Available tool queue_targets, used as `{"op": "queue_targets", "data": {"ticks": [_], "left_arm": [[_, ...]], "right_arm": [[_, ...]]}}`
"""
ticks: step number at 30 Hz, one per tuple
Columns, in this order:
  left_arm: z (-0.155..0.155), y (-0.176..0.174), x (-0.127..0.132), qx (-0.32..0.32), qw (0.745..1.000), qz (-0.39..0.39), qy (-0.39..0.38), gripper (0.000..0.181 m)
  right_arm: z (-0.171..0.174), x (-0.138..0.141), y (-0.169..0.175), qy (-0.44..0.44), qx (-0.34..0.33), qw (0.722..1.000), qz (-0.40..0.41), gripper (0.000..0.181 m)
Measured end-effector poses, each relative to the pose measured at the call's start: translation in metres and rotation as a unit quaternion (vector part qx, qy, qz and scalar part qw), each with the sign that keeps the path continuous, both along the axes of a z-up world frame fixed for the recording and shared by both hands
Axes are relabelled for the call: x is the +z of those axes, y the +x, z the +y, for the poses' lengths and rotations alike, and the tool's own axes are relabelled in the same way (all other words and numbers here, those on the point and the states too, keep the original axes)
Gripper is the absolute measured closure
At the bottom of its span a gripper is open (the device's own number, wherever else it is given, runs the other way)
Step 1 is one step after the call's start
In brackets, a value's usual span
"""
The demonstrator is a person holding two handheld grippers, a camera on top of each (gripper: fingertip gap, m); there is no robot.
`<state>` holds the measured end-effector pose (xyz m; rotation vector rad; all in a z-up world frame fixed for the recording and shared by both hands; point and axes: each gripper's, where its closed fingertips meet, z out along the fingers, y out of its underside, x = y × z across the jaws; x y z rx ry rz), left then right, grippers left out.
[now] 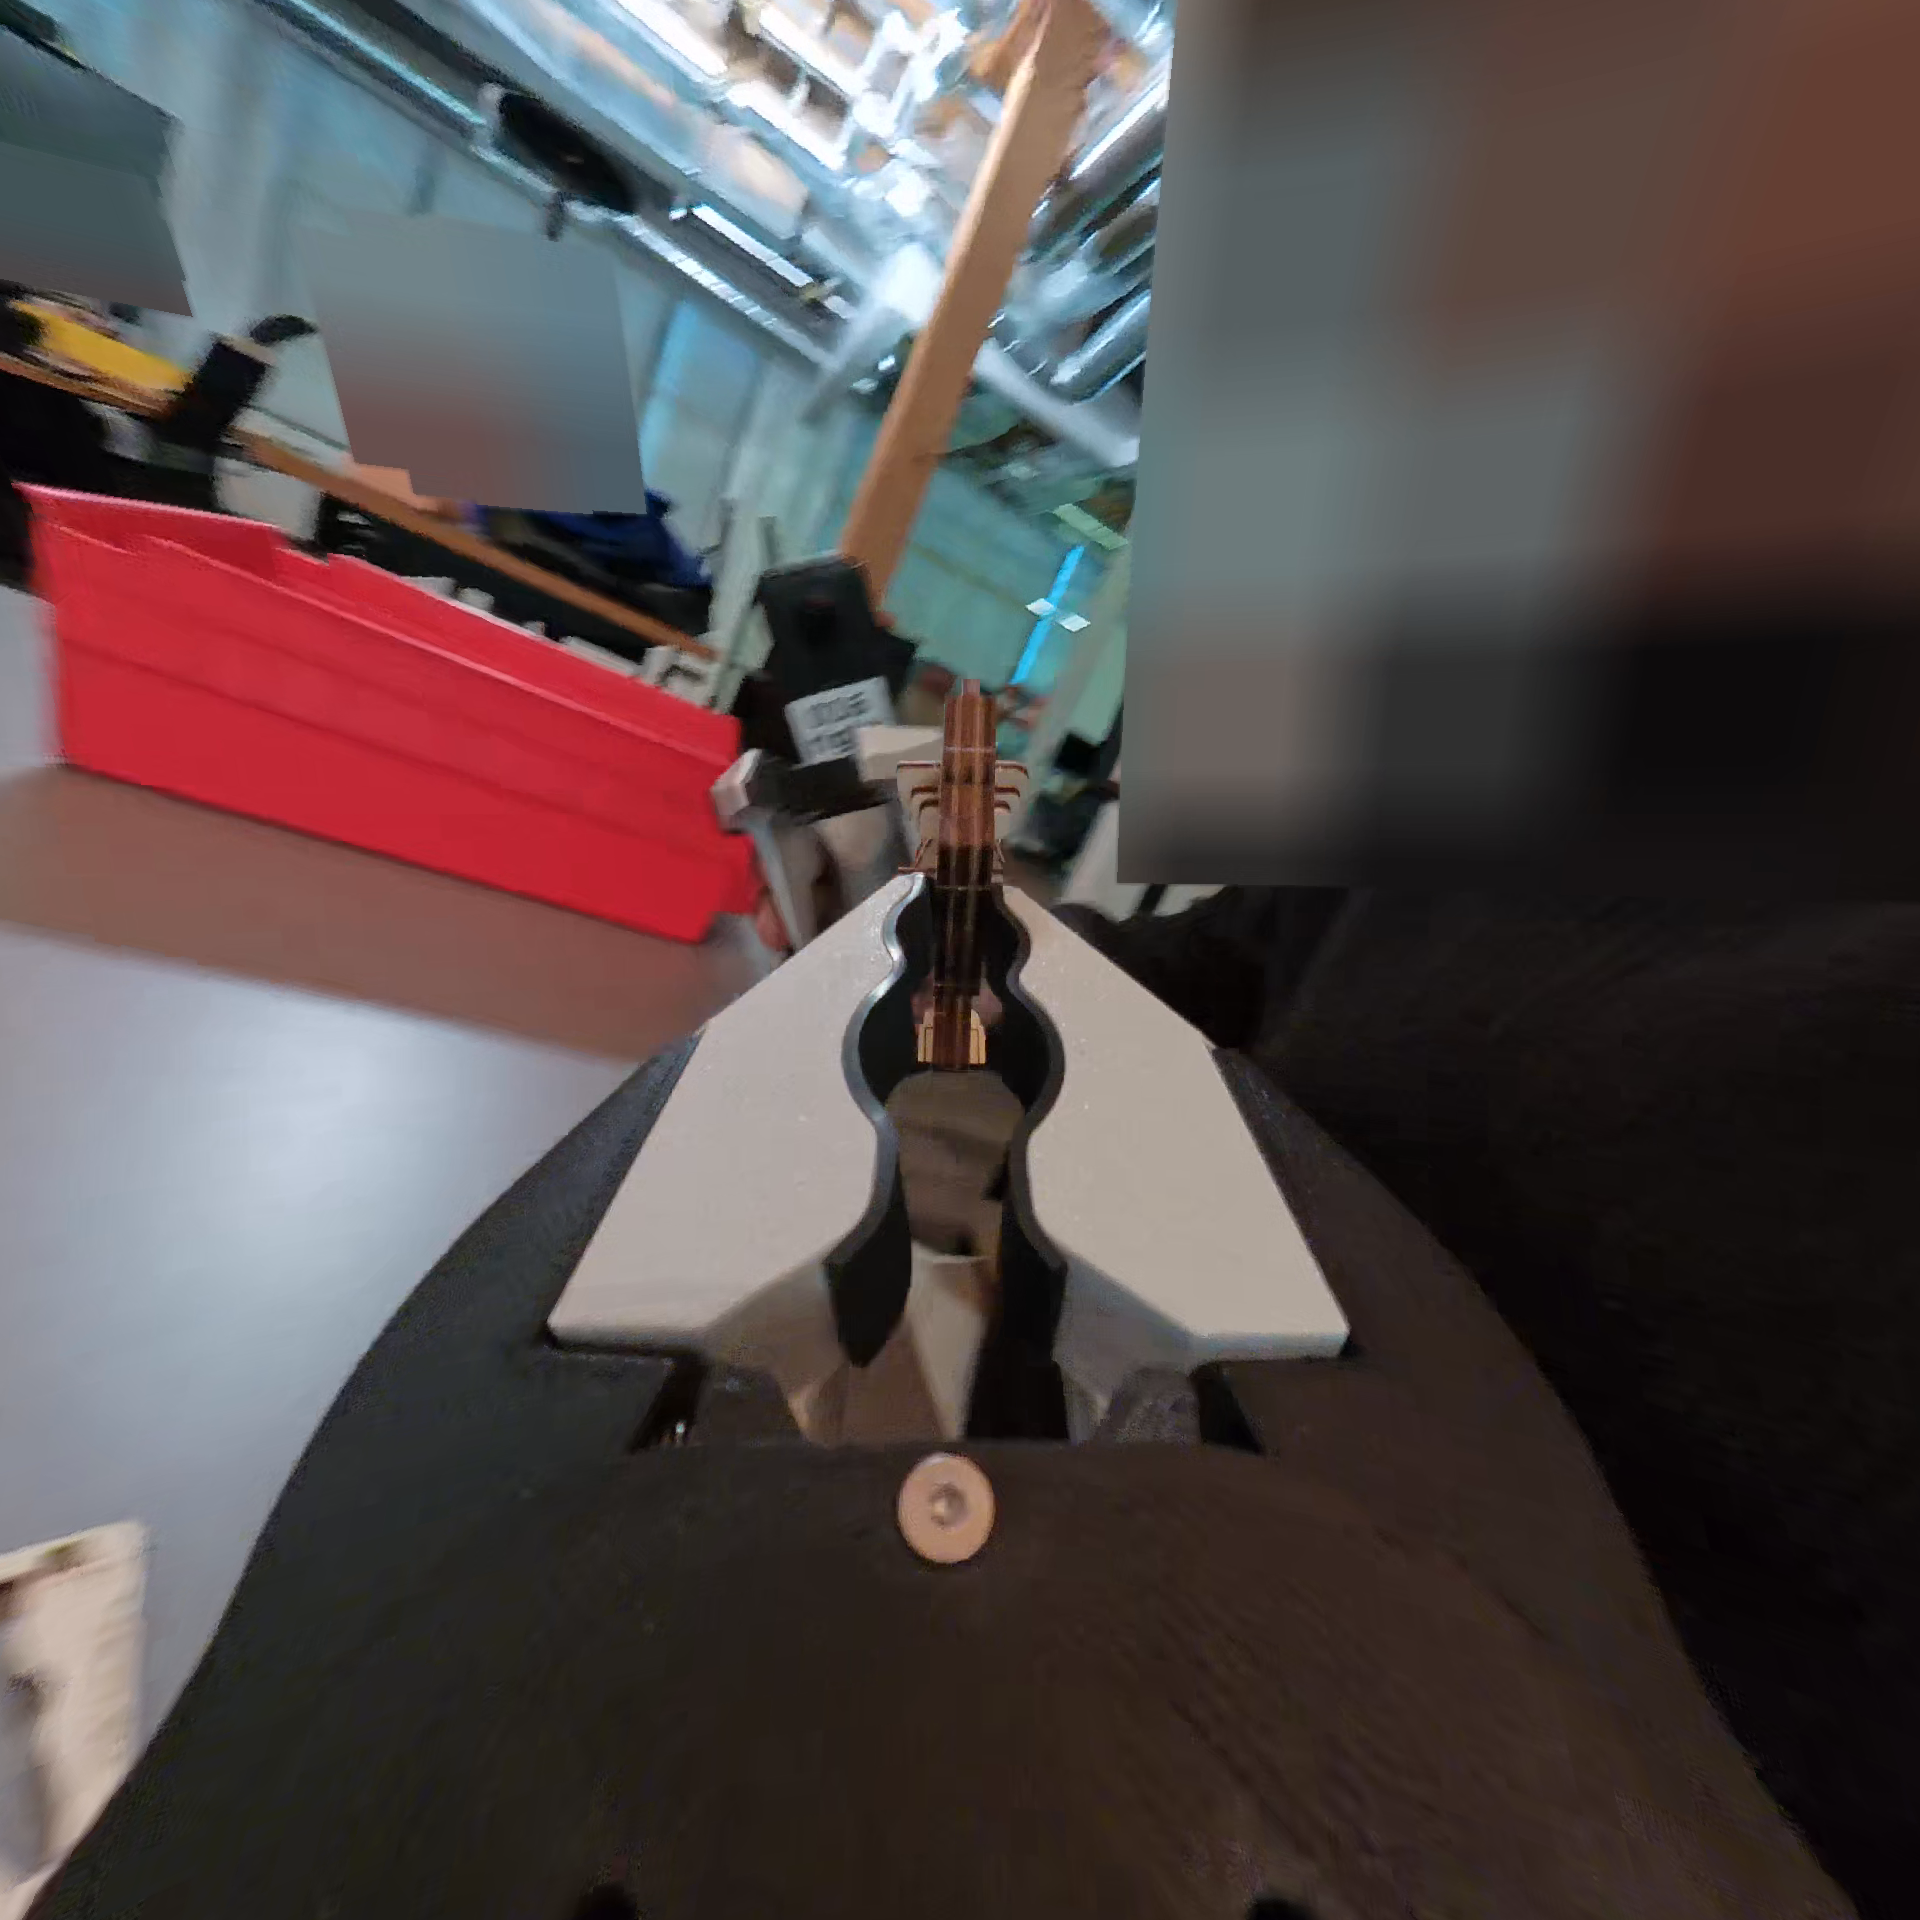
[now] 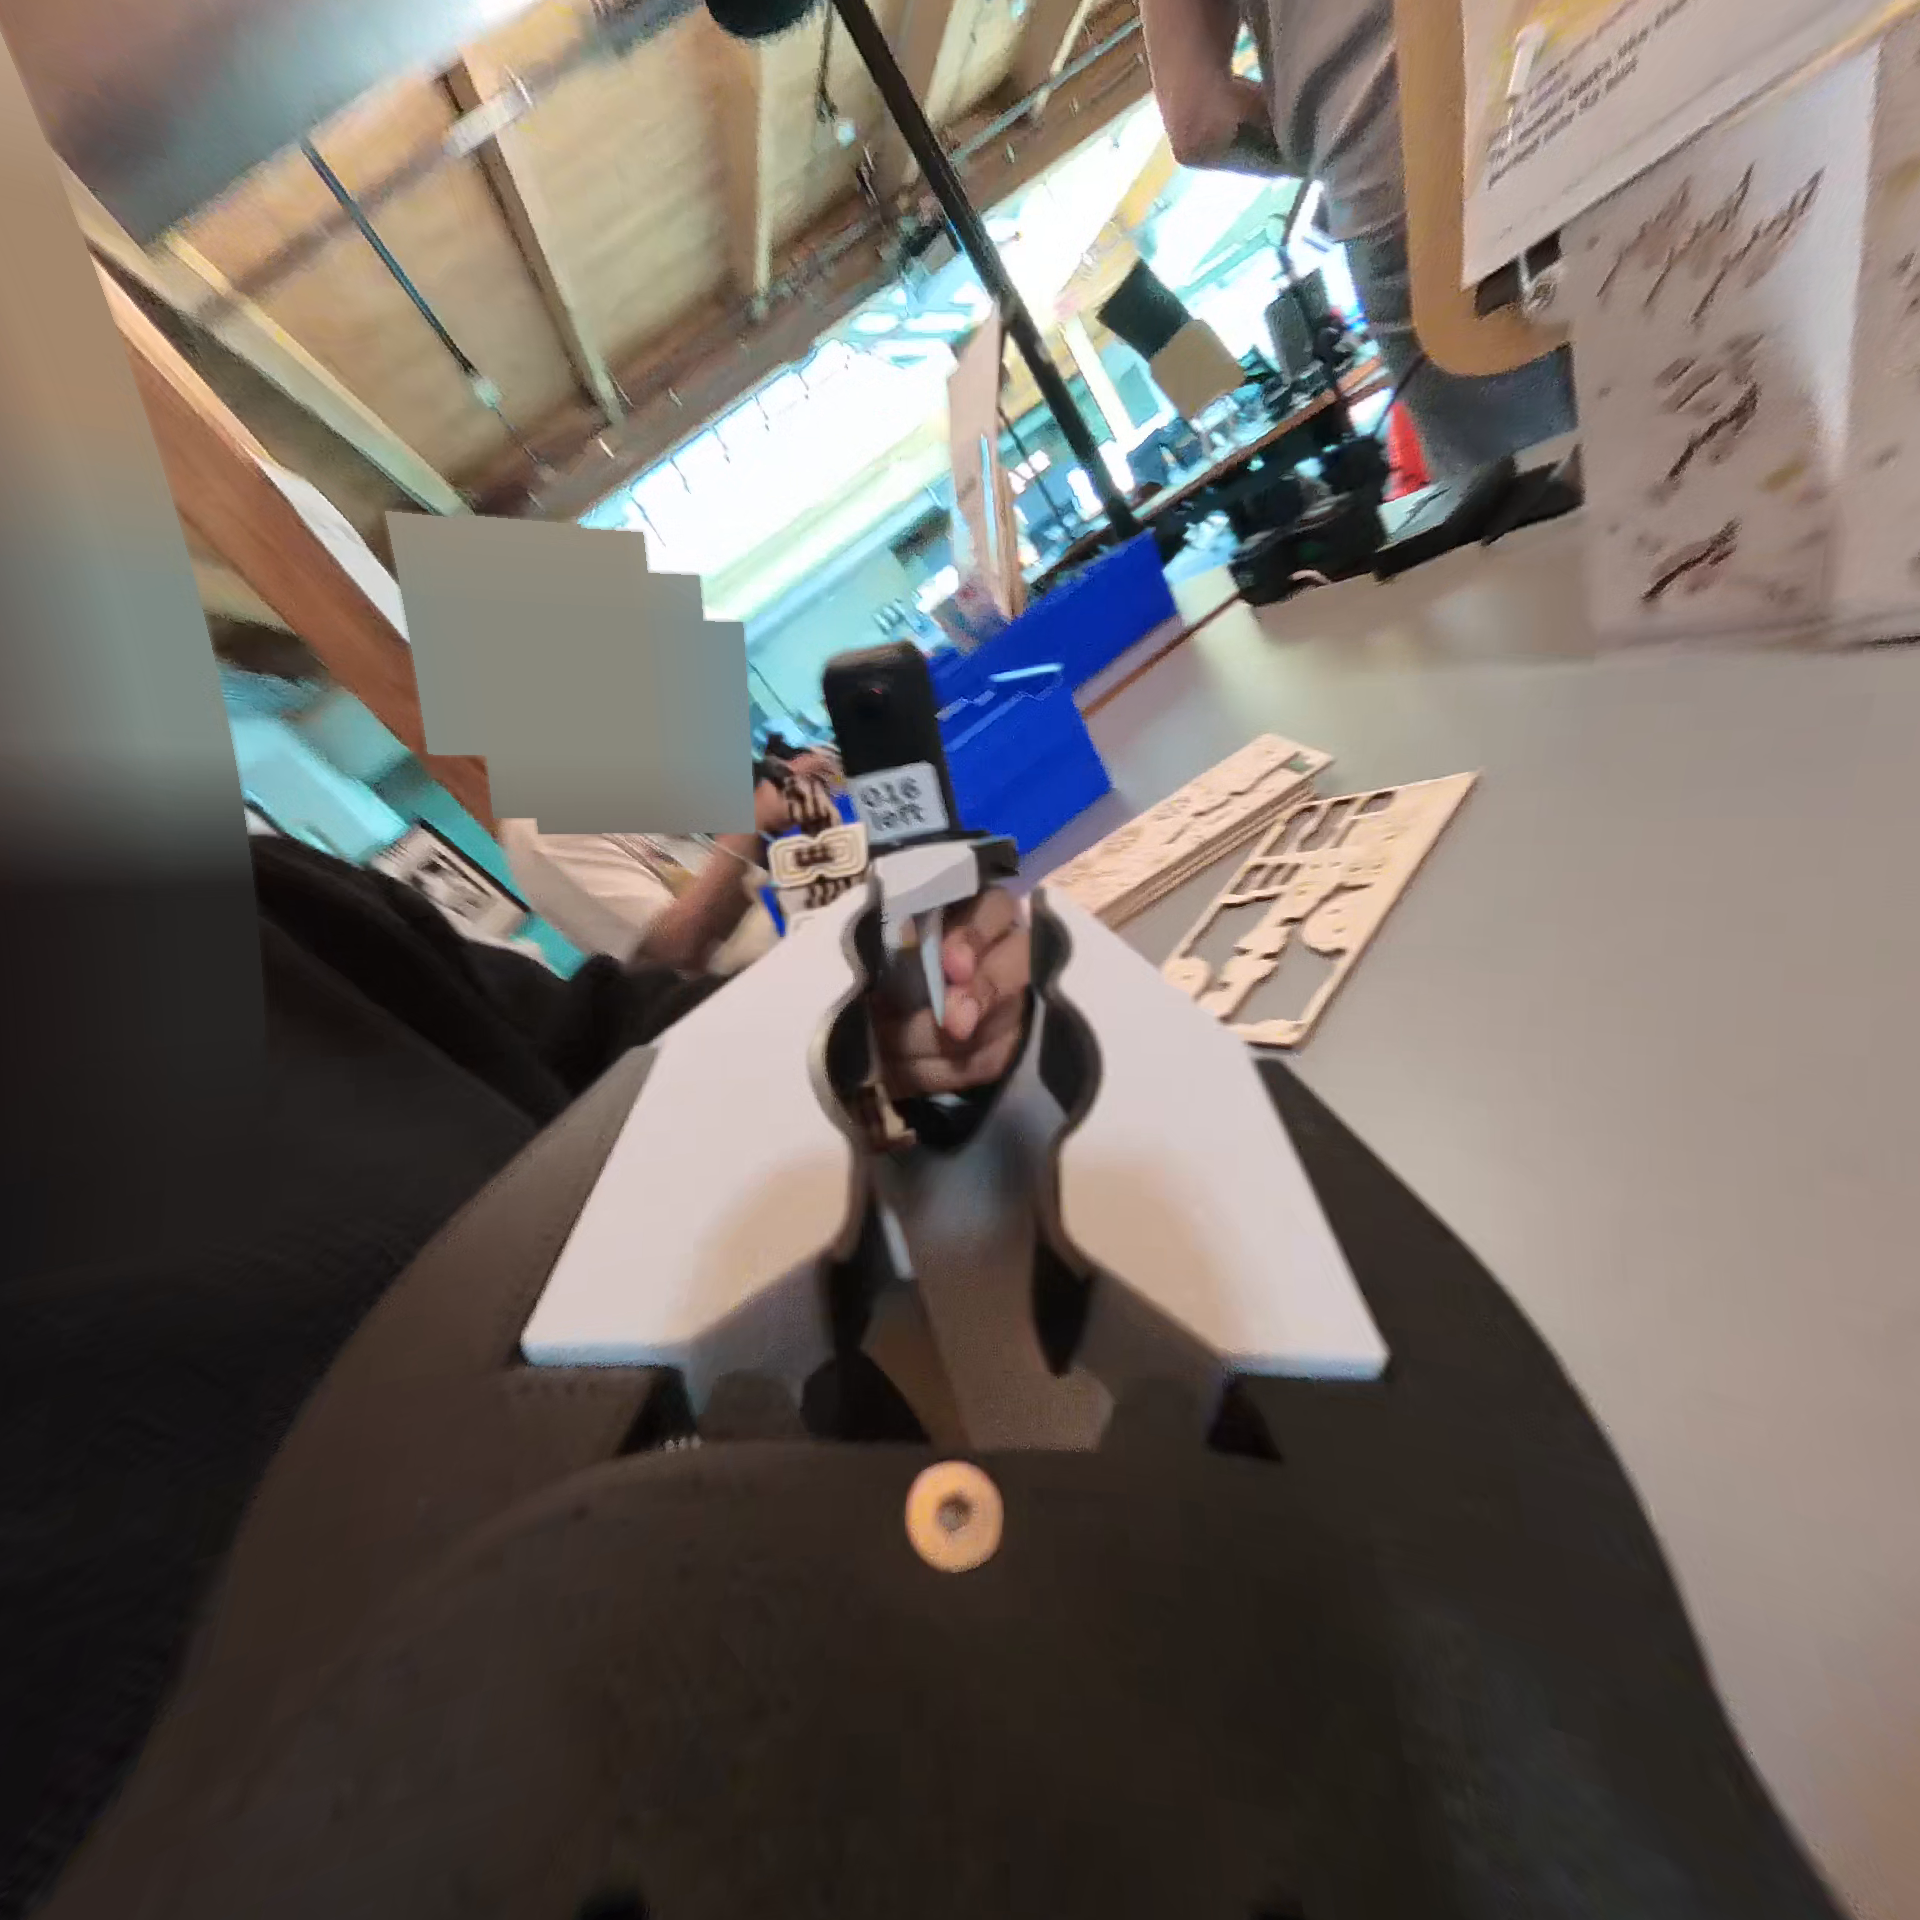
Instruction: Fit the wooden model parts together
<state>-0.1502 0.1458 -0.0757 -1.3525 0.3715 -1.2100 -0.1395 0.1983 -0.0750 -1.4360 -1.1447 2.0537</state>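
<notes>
My left gripper (image 1: 961, 896) is shut on a wooden model assembly (image 1: 964, 810), a stack of thin plywood pieces seen edge-on that sticks out past the fingertips. The same assembly (image 2: 816, 860) shows in the right wrist view, held by the left gripper (image 2: 920, 873) just ahead. My right gripper (image 2: 956, 925) has its jaws a little apart, with a small dark-edged wooden part (image 2: 881, 1114) sitting deep between them against the left finger. The right gripper (image 1: 774, 800) appears close behind the assembly. Both are held up above the grey table (image 2: 1558, 935).
Punched-out plywood sheets (image 2: 1320, 904) and a stack of them (image 2: 1195, 821) lie on the table to the right. Blue bins (image 2: 1039, 748) stand behind, and a white printed box (image 2: 1745, 416) stands at the far right. A red bin (image 1: 364, 707) sits to the left. About 6 cm separates my left fingertips from my right.
</notes>
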Motion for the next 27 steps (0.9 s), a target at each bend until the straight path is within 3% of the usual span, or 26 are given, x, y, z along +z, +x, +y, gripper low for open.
{"op": "queue_targets", "data": {"ticks": [4,11,16,27], "left_arm": [[0.007,0.000,-0.013,0.053,0.993,0.106,0.018,0.174],[0.001,0.018,-0.029,0.052,0.971,0.222,0.067,0.174],[-0.002,0.019,-0.029,0.021,0.981,0.186,0.044,0.174],[-0.008,0.021,-0.022,-0.025,0.993,0.108,0.027,0.175]], "right_arm": [[-0.016,-0.005,-0.002,0.143,-0.008,0.989,-0.025,0.134],[-0.051,-0.026,0.001,0.278,0.054,0.955,-0.090,0.140],[-0.054,-0.034,0.004,0.315,0.068,0.940,-0.108,0.146],[-0.065,-0.030,0.007,0.290,0.096,0.948,-0.092,0.154]]}}
